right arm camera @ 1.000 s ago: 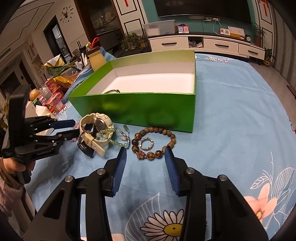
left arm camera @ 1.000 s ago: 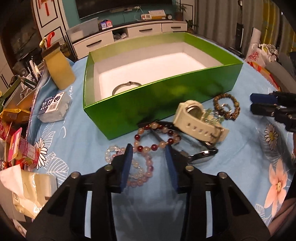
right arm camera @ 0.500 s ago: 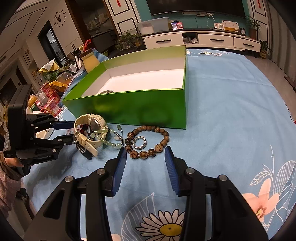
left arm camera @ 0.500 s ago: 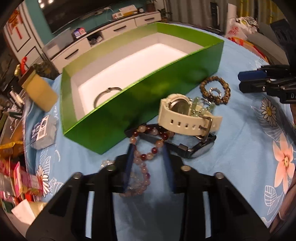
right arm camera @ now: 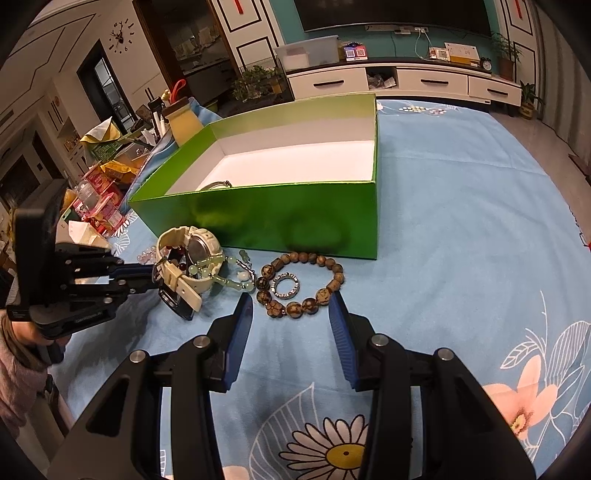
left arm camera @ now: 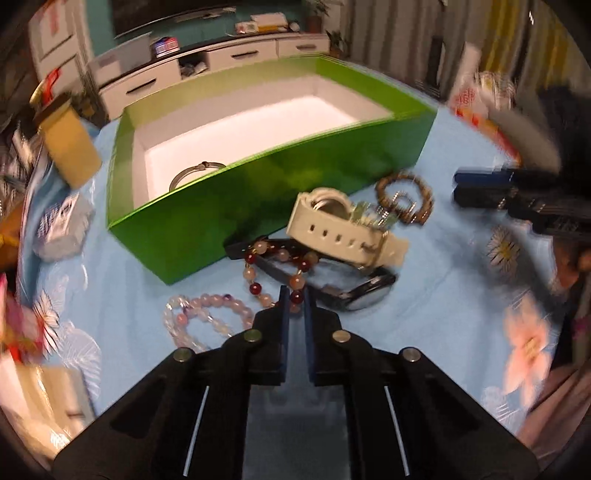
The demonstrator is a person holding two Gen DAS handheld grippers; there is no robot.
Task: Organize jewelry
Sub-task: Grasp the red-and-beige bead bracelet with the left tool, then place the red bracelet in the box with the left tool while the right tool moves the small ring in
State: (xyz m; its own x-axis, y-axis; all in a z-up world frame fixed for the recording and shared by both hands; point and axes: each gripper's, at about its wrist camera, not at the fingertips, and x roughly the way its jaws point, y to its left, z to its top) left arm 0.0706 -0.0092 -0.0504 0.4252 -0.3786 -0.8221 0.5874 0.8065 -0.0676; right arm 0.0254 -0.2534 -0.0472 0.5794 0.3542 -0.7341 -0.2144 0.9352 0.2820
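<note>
Because the red-and-pink bead bracelet [left arm camera: 275, 271] lies draped over the black watch [left arm camera: 354, 291] and beneath the cream watch [left arm camera: 340, 229], lifting may drag both along. Left gripper [left arm camera: 294, 295] is clamped on a near bead; right gripper [right arm camera: 291, 306] stands apart just before the wooden bracelet [right arm camera: 303, 284], beside the green box [right arm camera: 295, 218].

I was looking into a home living room: a white TV cabinet [right arm camera: 406, 79] under a dark screen [right arm camera: 391, 13], a wall clock [right arm camera: 121, 37], potted plants [right arm camera: 255, 79], a floral tablecloth [right arm camera: 461, 229].
</note>
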